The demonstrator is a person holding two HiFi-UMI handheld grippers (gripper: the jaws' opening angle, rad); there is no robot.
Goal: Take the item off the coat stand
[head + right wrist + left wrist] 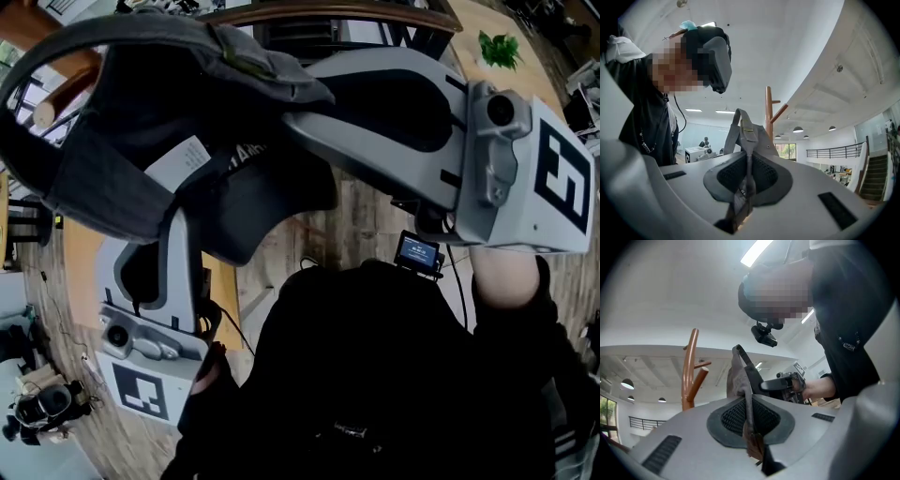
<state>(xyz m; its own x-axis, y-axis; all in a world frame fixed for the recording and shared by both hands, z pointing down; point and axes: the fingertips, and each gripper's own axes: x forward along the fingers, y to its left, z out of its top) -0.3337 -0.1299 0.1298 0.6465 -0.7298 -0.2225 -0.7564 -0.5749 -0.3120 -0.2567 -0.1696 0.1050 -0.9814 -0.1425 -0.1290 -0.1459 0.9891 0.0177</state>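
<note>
Both sets of jaws are clenched on the grey bag [122,178], a soft fabric thing held up in front of the person. In the left gripper view the left gripper [750,420] pinches a thin fold of cloth and webbing between its ribbed pads. In the right gripper view the right gripper [747,180] pinches a stitched seam that runs up to a small carry loop [740,117]. Seen from the head view, the left gripper comes up from 7 o'clock into the bag's underside and the right gripper reaches in from 3 o'clock to its top edge.

In the left gripper view the coat stand [689,376] sits at 9 o'clock of the bag, apart from it. In the right gripper view its post rises just behind the bag at 1 o'clock. In the head view a long strap [56,47] arcs over a wooden peg [52,103] at 10 o'clock, and I cannot tell whether the strap is clear of that peg.

The bag looks light and limp, so it will likely sag and swing between the two holds. A thin fold of cloth may creep out of the pads, which makes the webbing and sewn seams the firmer places to grip. The trailing strap is the likeliest thing to snag on a peg.
</note>
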